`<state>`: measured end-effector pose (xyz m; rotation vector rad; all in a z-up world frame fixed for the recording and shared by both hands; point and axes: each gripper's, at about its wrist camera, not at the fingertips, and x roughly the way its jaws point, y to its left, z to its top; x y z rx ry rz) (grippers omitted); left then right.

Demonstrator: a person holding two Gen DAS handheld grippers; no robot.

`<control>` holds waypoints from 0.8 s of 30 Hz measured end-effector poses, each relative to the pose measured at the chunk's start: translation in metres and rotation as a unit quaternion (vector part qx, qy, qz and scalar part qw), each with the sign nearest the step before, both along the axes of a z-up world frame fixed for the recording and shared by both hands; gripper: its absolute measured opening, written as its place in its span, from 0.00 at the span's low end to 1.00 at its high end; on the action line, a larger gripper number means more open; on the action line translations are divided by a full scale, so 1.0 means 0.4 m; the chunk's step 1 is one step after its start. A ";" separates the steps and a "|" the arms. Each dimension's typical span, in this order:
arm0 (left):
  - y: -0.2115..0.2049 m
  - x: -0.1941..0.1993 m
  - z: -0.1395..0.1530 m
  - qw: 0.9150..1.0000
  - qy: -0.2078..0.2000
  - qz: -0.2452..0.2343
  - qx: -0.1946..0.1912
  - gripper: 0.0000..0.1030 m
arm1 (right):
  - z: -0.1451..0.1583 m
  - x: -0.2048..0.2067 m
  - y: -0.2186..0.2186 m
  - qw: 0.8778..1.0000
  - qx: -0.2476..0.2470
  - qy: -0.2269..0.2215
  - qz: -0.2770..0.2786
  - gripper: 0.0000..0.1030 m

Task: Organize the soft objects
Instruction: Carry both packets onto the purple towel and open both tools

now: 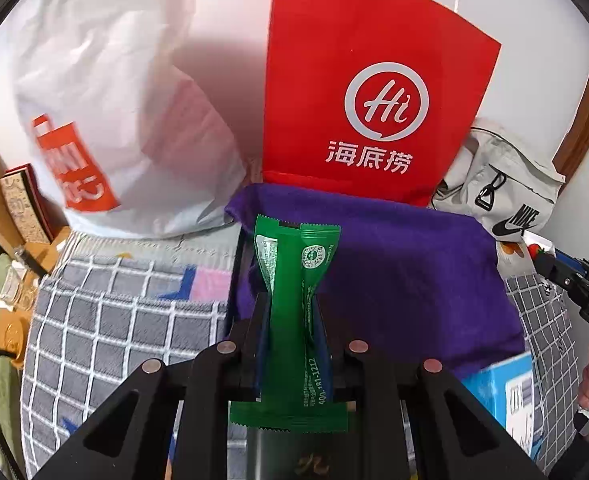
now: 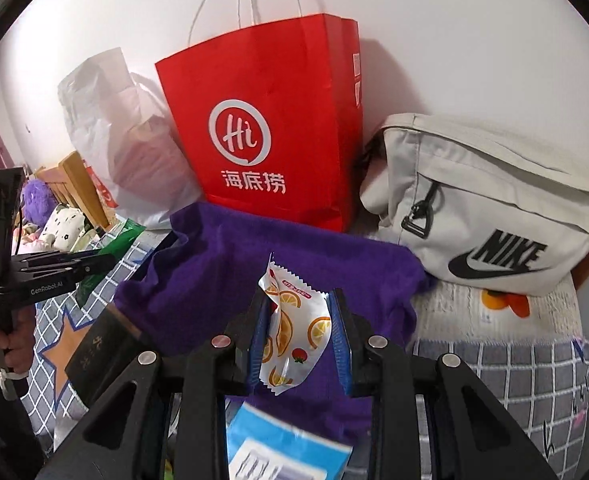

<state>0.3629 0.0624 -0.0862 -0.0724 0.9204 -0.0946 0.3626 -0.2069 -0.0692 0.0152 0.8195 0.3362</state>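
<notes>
Left gripper point(image 1: 290, 316) pinching green snack packet point(image 1: 294, 320) at its waist, fingers pressed in so wrapper narrows there; packet upright-ish, top end over purple cloth point(image 1: 406, 272), bottom end back btwn finger bases. Right gripper point(image 2: 300, 336) pinching white snack packet w/ orange-slice print point(image 2: 294, 332), blue pads point(image 2: 340, 340) on both sides of it, packet tilted, crumpled on left edge, held above purple cloth.

Purple cloth spread on grey checked bedding point(image 1: 106, 328), its far edge touching base of red paper bag point(image 1: 366, 92) w/ white "Hi" logo + rope handles. Red bag upright against white wall. White plastic bag point(image 1: 106, 112) w/ orange print just left of red bag; pale grey Nike bag point(image 2: 490, 208) just right, lying on bedding, touching cloth corner. Blue-white box point(image 2: 282, 448) at near edge of cloth, blurred. Dark flat packet point(image 2: 98, 352) w/ gold characters at cloth's left, near left gripper. Wooden bed frame point(image 2: 74, 184) + plush stuff far left, small.
</notes>
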 end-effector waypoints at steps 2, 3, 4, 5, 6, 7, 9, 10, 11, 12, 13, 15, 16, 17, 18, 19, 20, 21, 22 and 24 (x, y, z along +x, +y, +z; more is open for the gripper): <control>-0.007 0.025 -0.007 1.000 0.004 -0.002 0.003 0.19 | -0.008 0.026 0.002 1.000 0.002 0.003 0.000 0.29; -0.011 0.040 -0.012 1.000 0.008 -0.003 0.004 0.19 | -0.015 0.044 0.004 1.000 0.002 0.006 0.001 0.29; -0.015 0.052 -0.016 1.000 0.011 -0.006 0.004 0.19 | -0.020 0.056 0.005 1.000 0.001 0.007 0.001 0.29; -0.020 0.068 -0.022 1.000 0.013 -0.008 0.003 0.19 | -0.026 0.069 0.008 1.000 0.000 0.009 0.002 0.29; -0.022 0.079 -0.027 1.000 0.015 -0.010 0.002 0.19 | -0.033 0.082 0.009 1.000 -0.002 0.012 0.003 0.29; -0.025 0.091 -0.031 1.000 0.018 -0.011 0.001 0.19 | -0.042 0.097 0.010 1.000 -0.003 0.015 0.004 0.29; -0.030 0.117 -0.044 1.000 0.025 -0.012 -0.004 0.19 | -0.060 0.121 0.012 1.000 -0.006 0.022 0.006 0.29; -0.032 0.128 -0.051 0.999 0.029 -0.013 -0.004 0.19 | -0.071 0.133 0.011 1.000 -0.008 0.027 0.007 0.29; -0.036 0.140 -0.059 0.999 0.032 -0.014 -0.003 0.19 | -0.085 0.147 0.008 0.999 -0.009 0.031 0.005 0.29; -0.039 0.153 -0.068 0.999 0.036 -0.013 -0.001 0.19 | -0.096 0.154 0.006 0.999 -0.010 0.036 0.003 0.29; -0.042 0.164 -0.076 0.999 0.039 -0.012 -0.001 0.19 | -0.109 0.163 0.003 0.999 -0.011 0.043 0.002 0.29; -0.045 0.186 -0.095 0.999 0.051 -0.012 -0.002 0.19 | -0.133 0.179 -0.004 0.999 -0.012 0.053 0.001 0.29; -0.047 0.193 -0.102 0.999 0.053 -0.011 -0.003 0.19 | -0.147 0.187 -0.009 0.998 -0.012 0.058 0.000 0.29; -0.048 0.204 -0.113 0.998 0.059 -0.010 -0.003 0.19 | -0.158 0.193 -0.011 0.998 -0.013 0.064 0.000 0.29; -0.049 0.210 -0.119 0.998 0.062 -0.010 -0.003 0.19 | -0.172 0.201 -0.012 0.997 -0.019 0.072 0.003 0.29; -0.050 0.216 -0.126 0.998 0.063 -0.010 -0.006 0.19 | -0.181 0.206 -0.012 0.997 -0.023 0.074 0.004 0.29; -0.051 0.220 -0.130 0.998 0.064 -0.011 -0.009 0.19 | -0.191 0.210 -0.014 0.997 -0.026 0.077 0.004 0.29; -0.052 0.225 -0.137 0.998 0.066 -0.010 -0.012 0.19 | -0.197 0.213 -0.015 0.996 -0.025 0.081 0.004 0.29; -0.053 0.229 -0.143 0.997 0.069 -0.010 -0.014 0.19 | -0.205 0.217 -0.017 0.996 -0.022 0.085 0.006 0.29; -0.059 0.239 -0.155 0.997 0.076 -0.011 -0.012 0.19 | -0.216 0.224 -0.018 0.996 -0.019 0.092 0.008 0.29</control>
